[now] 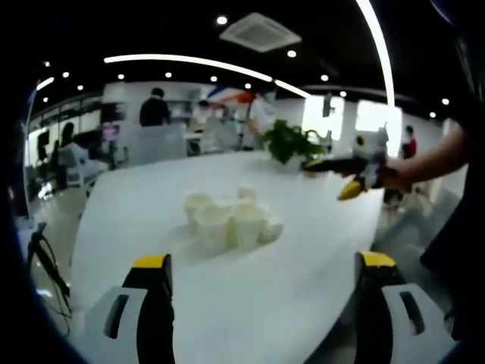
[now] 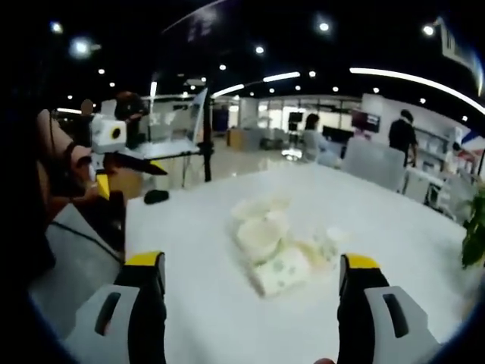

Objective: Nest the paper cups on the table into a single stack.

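Paper cups (image 1: pixel 227 220) clustered mid tabletop (image 1: pixel 288 296), unstacked, some tipped. Left gripper (image 1: pixel 265 284) and right gripper (image 2: pixel 254 280) both wide, empty, short of cluster. Risk: careless approach knocks cups over, crushes rims.

white table (image 1: pixel 303 296), clustered paper cups (image 1: pixel 231 218)

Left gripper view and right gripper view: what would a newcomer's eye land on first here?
A loose cluster of white paper cups sits mid-way across the white table, some upright, at least one tipped over, none stacked yet. In the left gripper view, the left gripper points at it with jaws wide apart, while the right gripper hangs over the table's far right edge, beside a green potted plant.
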`<state>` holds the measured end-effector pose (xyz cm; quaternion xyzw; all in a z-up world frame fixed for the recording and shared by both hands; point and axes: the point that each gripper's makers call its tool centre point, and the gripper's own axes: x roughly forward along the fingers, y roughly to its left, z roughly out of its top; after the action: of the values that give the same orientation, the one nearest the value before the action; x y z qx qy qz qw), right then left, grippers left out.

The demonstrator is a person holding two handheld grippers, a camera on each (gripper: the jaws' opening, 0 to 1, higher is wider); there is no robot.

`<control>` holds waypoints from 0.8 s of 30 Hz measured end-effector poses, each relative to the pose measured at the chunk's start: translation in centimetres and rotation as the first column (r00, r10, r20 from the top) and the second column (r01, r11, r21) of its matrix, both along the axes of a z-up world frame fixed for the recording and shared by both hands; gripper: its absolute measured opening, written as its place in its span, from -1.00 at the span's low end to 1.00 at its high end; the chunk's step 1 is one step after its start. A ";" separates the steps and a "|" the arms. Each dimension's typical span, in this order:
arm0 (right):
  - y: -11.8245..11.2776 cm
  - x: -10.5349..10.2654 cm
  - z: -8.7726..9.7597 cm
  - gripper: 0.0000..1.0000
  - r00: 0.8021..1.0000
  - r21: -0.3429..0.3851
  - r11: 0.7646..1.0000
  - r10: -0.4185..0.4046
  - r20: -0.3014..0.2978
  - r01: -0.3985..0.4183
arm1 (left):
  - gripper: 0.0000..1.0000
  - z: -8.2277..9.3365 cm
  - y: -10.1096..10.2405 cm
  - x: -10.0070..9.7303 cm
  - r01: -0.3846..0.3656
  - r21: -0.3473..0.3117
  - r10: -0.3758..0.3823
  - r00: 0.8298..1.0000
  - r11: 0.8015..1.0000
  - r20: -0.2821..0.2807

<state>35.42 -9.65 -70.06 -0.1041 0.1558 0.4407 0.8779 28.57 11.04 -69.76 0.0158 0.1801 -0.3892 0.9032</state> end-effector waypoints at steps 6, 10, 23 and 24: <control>1.5 1.6 -0.7 0.81 0.999 -0.013 0.999 0.043 -0.017 -0.043 | 1.00 -0.2 0.2 0.4 -0.036 -0.017 0.036 0.999 0.999 -0.002; 2.6 2.8 -1.3 0.76 0.997 -0.022 0.997 0.069 -0.023 -0.069 | 1.00 -0.5 0.1 0.5 -0.041 -0.014 0.041 0.999 0.999 -0.009; 6.0 5.8 -3.9 0.70 0.988 -0.048 0.988 0.147 -0.055 -0.150 | 1.00 -0.7 0.4 1.0 -0.079 -0.012 0.079 0.997 0.997 -0.012; 6.2 5.9 -4.0 0.69 0.987 -0.052 0.987 0.151 -0.054 -0.154 | 1.00 -0.7 0.4 1.0 -0.080 -0.012 0.080 0.997 0.997 -0.013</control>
<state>41.32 -3.47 -74.07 -0.1292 0.1816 0.5047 0.8341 29.58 11.46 -70.46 0.0006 0.1836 -0.3538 0.9171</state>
